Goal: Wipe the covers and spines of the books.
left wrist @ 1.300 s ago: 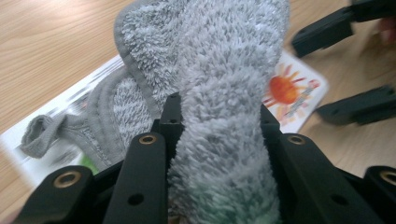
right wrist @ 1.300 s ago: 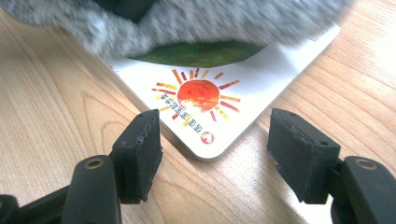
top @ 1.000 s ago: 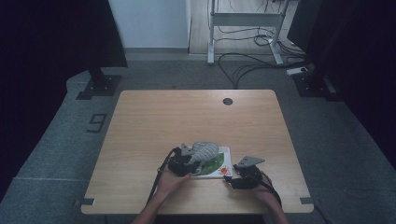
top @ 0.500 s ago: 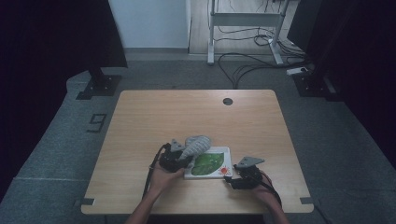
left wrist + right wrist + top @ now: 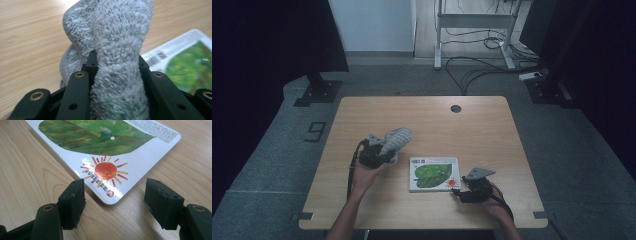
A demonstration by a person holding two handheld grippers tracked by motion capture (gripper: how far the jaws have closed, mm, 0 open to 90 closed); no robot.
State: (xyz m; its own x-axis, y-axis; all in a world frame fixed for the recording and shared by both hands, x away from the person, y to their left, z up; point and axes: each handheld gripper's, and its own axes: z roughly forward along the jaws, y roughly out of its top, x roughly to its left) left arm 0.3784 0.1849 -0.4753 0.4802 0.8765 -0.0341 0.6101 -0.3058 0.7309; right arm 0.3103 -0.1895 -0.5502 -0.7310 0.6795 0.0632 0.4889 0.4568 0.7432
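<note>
A fluffy grey cloth (image 5: 396, 138) hangs bunched from my left gripper (image 5: 379, 152), which is shut on it above the table, left of the book. In the left gripper view the cloth (image 5: 120, 50) fills the gap between the black jaws of my left gripper (image 5: 116, 60). A board book (image 5: 434, 173) with a green leaf and a red sun on its cover lies flat on the table. My right gripper (image 5: 460, 192) sits at the book's near right corner. In the right gripper view my right gripper (image 5: 115, 195) stands open, its jaws on either side of that corner of the book (image 5: 107, 145) without touching it.
The wooden table (image 5: 422, 120) has a round cable hole (image 5: 455, 108) near its far edge. Beyond the table, on the grey floor, are a desk frame with loose cables (image 5: 492, 60) and dark stands on both sides.
My left gripper has carried the grey cloth leftward and up, off the book, so the whole cover now shows. The right gripper has stayed at the book's corner.
</note>
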